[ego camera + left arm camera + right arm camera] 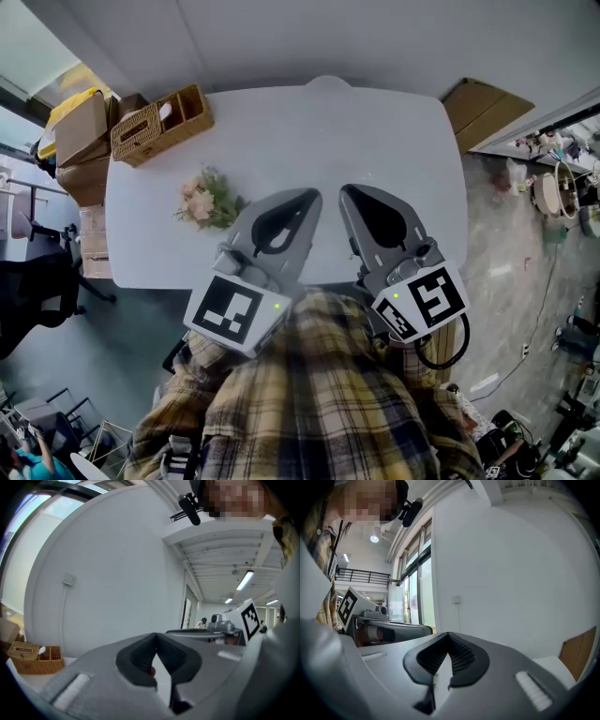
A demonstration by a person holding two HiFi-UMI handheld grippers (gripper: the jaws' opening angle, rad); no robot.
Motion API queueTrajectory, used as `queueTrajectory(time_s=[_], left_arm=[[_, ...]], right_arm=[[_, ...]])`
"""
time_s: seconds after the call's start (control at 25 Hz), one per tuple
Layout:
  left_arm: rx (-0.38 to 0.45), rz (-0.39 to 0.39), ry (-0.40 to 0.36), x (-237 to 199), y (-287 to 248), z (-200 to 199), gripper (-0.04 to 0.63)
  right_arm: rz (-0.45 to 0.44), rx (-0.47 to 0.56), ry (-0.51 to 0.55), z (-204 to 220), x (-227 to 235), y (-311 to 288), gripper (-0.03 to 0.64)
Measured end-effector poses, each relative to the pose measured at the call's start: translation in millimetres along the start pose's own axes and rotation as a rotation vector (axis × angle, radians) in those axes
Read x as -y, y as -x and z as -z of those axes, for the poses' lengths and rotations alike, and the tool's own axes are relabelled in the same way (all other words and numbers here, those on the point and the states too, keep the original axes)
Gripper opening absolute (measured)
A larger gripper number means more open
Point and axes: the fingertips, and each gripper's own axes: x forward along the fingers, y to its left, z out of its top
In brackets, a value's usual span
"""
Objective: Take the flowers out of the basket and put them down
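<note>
My left gripper [307, 195] and right gripper [349, 191] hung side by side over the white table [375, 131], both pairs of jaws pressed together on nothing. The flowers [208, 199] lay on the tabletop at nine o'clock from my left tips. Farther off, at ten o'clock, the basket [161, 124] sat on the corner.

We note the flowers [208, 200]: small pale-pink bunch, green leaves, lying on its side on the white table [309, 141]. Woven tan basket [161, 125] sits well apart at the far-left corner.
</note>
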Motion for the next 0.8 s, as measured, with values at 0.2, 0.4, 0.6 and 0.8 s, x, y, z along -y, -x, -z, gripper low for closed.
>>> queueTrajectory(time_s=[0.2,0.4,0.6,0.8], left_arm=[[-0.002,0.001,0.005,1.8,-0.8,1.8,0.002],[-0.008,-0.008,0.018,0.3,3.0,7.1,0.002],[-0.008,-0.021,0.01,-2.0,3.9,8.2,0.001],[0.0,-0.012,0.02,-1.3,4.0,9.3,0.0]], right_arm=[[-0.013,-0.005,-0.003,0.1,-0.2,-1.6,0.003],[-0.024,-0.014,-0.01,1.6,-3.8,-3.5,0.003],[-0.03,-0.019,-0.014,4.7,-5.6,-4.3,0.003],[-0.033,-0.027,-0.015,8.6,-6.8,-5.7,0.003]])
